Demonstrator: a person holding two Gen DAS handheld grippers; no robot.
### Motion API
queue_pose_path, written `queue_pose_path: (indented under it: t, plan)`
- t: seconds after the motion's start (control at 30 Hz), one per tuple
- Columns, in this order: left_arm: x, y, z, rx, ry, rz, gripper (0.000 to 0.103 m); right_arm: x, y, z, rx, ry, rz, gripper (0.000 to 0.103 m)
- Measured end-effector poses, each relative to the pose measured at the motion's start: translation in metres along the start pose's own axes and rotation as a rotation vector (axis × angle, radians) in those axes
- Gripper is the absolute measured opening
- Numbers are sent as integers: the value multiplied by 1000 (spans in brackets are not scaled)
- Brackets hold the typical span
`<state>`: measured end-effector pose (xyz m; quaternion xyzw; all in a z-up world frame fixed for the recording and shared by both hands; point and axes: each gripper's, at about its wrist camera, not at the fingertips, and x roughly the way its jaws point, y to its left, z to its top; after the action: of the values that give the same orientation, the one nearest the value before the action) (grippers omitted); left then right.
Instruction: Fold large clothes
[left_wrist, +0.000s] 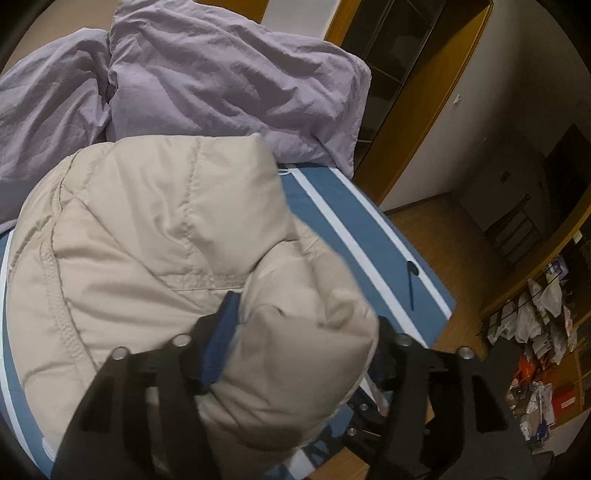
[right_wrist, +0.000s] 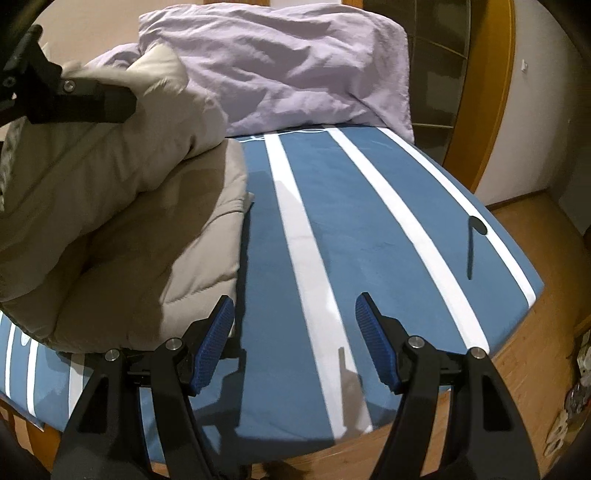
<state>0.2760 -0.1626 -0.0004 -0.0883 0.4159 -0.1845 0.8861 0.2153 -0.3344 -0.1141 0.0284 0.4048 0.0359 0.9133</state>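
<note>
The beige puffer jacket lies bunched on the blue-and-white striped bed cover, toward the left half of the bed, with a lilac duvet heaped just behind it. In the right wrist view one part lies flat on the cover w/ another part folded back over it.

Left gripper: a padded fold of the jacket sits between the jaws, the blue pad on the left finger is against the fabric, but the other pad is hidden behind the bulge. The jaws stand fairly wide, so I can't tell whether they clamp the fold or it just rests between them. Right gripper: jaws apart, nothing between them, hovering over bare cover just beside the jacket's near edge.

Handling, as I judge it: light for its bulk, soft, springy — the quilted fill will likely push back and a fold probably won't stay flat unless pressed down. The shell looks smooth, so prob. slippery; a shallow pinch on a puffed panel could slide off. Better hold: along stitched seams, hem or cuff, where the fabric is thinner and the pads can bite. Two-handed at matching corners, as one hand alone would let the rest sag and unroll. Not fragile.

A dark thin object lies near the cover's right edge — well apart from the jacket.
</note>
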Motion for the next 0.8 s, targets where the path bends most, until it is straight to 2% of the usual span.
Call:
queue_pose_path:
  t: [0.07,0.17,0.37,0.5,0.63,0.8]
  plan:
    - [-8,-3,0,-10,-13,-21,74,-4,-3,-2,8,-3,-3,70]
    - [-22,-4,3,-16,-31,-28,76,-7,-7,-3,16,-7,-2,70]
    - [-68,3,14,-20,-122,-7,84,-8,-8,5,17,-25,8,70]
    - [-87,27,20,-38,-168,87,85,-12,-5,14,20,-54,19,70]
    - [-86,72,19,-114,-150,198,85,-18,-4,25,40,-70,40,70]
    - [-84,117,13,-181,-136,290,85,-21,-1,35,48,-75,54,70]
